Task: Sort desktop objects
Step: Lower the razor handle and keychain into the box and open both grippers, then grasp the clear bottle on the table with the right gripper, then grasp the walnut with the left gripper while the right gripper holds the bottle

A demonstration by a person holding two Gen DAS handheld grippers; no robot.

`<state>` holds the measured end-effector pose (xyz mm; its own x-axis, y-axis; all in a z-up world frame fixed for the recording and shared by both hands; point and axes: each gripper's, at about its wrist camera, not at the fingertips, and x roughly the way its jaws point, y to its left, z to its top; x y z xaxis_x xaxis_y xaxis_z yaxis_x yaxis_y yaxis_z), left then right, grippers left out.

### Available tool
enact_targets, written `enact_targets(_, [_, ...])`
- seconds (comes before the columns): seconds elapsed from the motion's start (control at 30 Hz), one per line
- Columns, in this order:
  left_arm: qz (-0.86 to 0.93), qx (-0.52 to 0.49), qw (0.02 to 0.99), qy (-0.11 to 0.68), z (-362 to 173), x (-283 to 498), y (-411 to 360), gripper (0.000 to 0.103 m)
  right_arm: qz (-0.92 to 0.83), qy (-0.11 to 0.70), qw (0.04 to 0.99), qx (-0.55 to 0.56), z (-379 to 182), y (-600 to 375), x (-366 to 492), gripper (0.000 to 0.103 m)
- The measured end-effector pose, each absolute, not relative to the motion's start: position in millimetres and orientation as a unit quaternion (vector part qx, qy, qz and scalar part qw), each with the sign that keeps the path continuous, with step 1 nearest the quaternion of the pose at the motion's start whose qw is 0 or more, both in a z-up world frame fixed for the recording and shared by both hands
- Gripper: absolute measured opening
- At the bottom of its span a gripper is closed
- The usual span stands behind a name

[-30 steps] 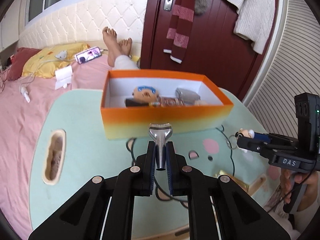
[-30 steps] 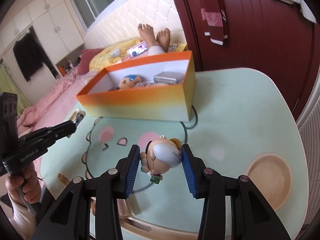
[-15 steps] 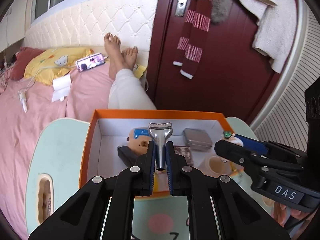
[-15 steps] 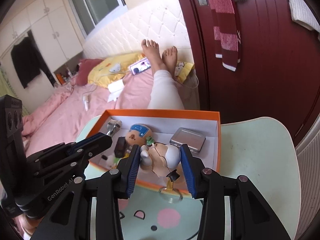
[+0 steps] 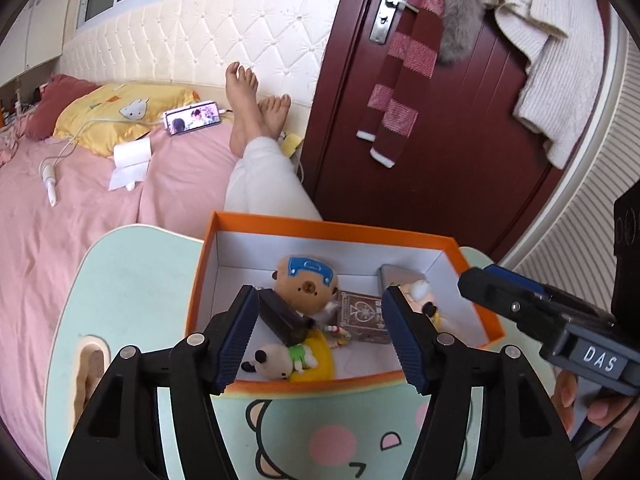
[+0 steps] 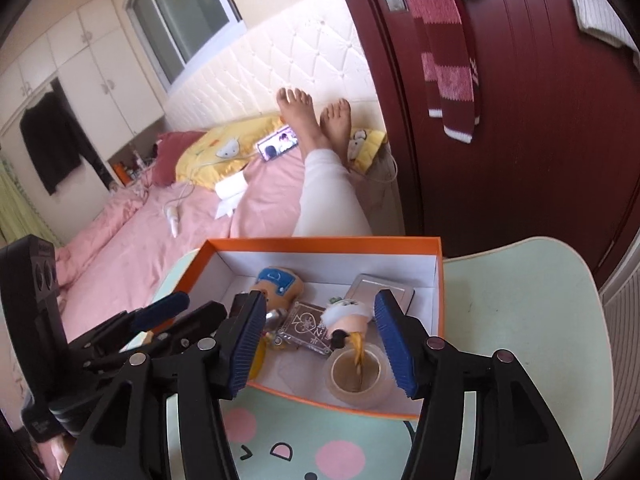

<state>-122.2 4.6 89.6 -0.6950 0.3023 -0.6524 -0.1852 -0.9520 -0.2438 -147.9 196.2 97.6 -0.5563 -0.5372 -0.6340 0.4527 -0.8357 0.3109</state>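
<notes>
My jaws on both sides stand wide apart with nothing between them. My left gripper (image 5: 318, 332) hangs above the near-left part of the orange box (image 5: 280, 226), and my right gripper (image 6: 320, 340) hangs above its near-right part. Both are over the box's white inside.

Under the left gripper lie a black bar-shaped item (image 5: 282, 316), a small white puppy toy (image 5: 274, 360) on something yellow, and a brown plush head with a blue cap (image 5: 306, 278). Beside them is a clear case of playing cards (image 6: 310, 326). Under the right gripper a small figurine (image 6: 346, 316) lies tipped on the rim of a tape roll (image 6: 358, 376) in the near-right corner. A flat silver tin (image 6: 380, 290) sits at the far-right wall.

The box rests on a mint-green table (image 6: 520, 320) printed with a cartoon face. Beyond it is a pink bed (image 5: 80, 208) where a person's legs (image 5: 260, 176) stretch out beside a phone (image 5: 192, 120), and a dark red door (image 5: 460, 140) hung with a striped scarf (image 5: 396, 80).
</notes>
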Motion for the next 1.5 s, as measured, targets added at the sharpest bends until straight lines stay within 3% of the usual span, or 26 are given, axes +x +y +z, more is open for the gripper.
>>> enact_targets(0.3, [0.905,-0.376,0.187,-0.063,83.3,-54.9,-3.7,0.065,-0.834,0.063,0.320,0.445,62.1,215.8,-68.9,0.056])
enact_targets(0.43, [0.899,-0.387,0.196,-0.058,64.1,-32.1,1.7,0.065,-0.816,0.042,0.332,0.473,33.3,231.9,-49.2,0.055])
enact_targets(0.5, [0.901,-0.385,0.192,-0.052,57.3,-26.9,4.8,0.065,-0.812,0.031,0.336,0.477,28.1,233.2,-47.7,0.046])
enact_targets(0.8, [0.904,-0.383,0.185,-0.040,43.2,-27.0,8.4,0.065,-0.802,0.085,0.363,0.466,20.6,205.9,-25.9,0.045])
enact_targets(0.83, [0.903,-0.386,0.185,-0.043,41.8,-27.9,7.8,0.065,-0.806,0.097,0.360,0.460,19.8,203.4,-23.2,0.042])
enact_targets(0.9, [0.901,-0.388,0.187,-0.045,40.7,-27.5,8.7,0.065,-0.816,0.128,0.343,0.447,19.0,199.3,-20.5,0.018])
enact_targets(0.97, [0.900,-0.384,0.199,-0.045,42.5,-24.3,11.9,0.065,-0.830,0.138,0.317,0.437,18.0,201.4,-23.3,0.017])
enact_targets(1.27, [0.864,-0.405,0.297,0.036,43.3,10.4,62.0,0.065,-0.852,0.018,0.269,0.449,15.8,251.5,-59.3,0.017])
enact_targets(1.5, [0.826,-0.439,0.332,0.118,32.2,32.5,98.5,0.064,-0.851,0.002,0.268,0.451,18.2,259.6,-59.9,0.017])
